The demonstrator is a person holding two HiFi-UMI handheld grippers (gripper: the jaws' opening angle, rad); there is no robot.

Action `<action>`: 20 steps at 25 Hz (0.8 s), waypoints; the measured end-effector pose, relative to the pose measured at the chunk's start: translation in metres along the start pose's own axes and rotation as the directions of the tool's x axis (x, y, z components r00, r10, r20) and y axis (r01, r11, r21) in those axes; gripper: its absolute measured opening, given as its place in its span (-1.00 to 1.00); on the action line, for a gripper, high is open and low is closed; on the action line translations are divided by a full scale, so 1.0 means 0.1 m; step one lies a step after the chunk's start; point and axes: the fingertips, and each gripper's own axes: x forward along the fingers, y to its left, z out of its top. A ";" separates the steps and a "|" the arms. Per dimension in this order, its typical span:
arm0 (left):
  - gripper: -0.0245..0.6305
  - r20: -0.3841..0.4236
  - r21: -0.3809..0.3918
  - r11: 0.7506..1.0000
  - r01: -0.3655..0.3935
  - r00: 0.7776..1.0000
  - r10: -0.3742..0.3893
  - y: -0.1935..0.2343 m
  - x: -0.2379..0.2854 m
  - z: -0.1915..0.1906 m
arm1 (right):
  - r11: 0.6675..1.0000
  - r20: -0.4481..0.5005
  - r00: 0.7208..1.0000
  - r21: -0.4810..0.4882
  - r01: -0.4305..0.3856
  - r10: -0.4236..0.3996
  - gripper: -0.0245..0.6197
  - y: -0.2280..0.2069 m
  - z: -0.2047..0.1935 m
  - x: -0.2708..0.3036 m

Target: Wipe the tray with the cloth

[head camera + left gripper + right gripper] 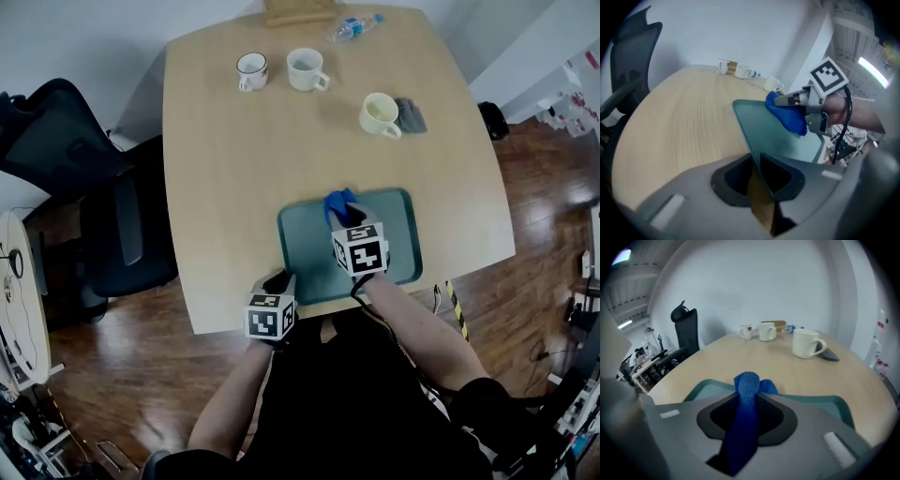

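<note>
Head view: R gripper point(347, 217) clamped on blue cloth point(337, 200), cloth at far edge of teal tray point(398, 239), w/ tray at near side of wooden table point(234, 169). L gripper point(279, 281) jaws narrow, pinching tray's near-left rim.

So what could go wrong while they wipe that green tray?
The tray lies near the front edge of the table; if the left claw slips off its rim, a push might slide it off. The cloth is only pinched in the right claw, so it could pull loose.
</note>
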 end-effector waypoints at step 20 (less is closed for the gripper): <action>-0.74 -0.013 -0.024 1.000 0.017 1.000 -0.018 0.02 -0.01 0.01 | 0.984 -0.093 0.995 -0.177 0.019 -0.036 -0.58 -0.06 -0.03 -0.09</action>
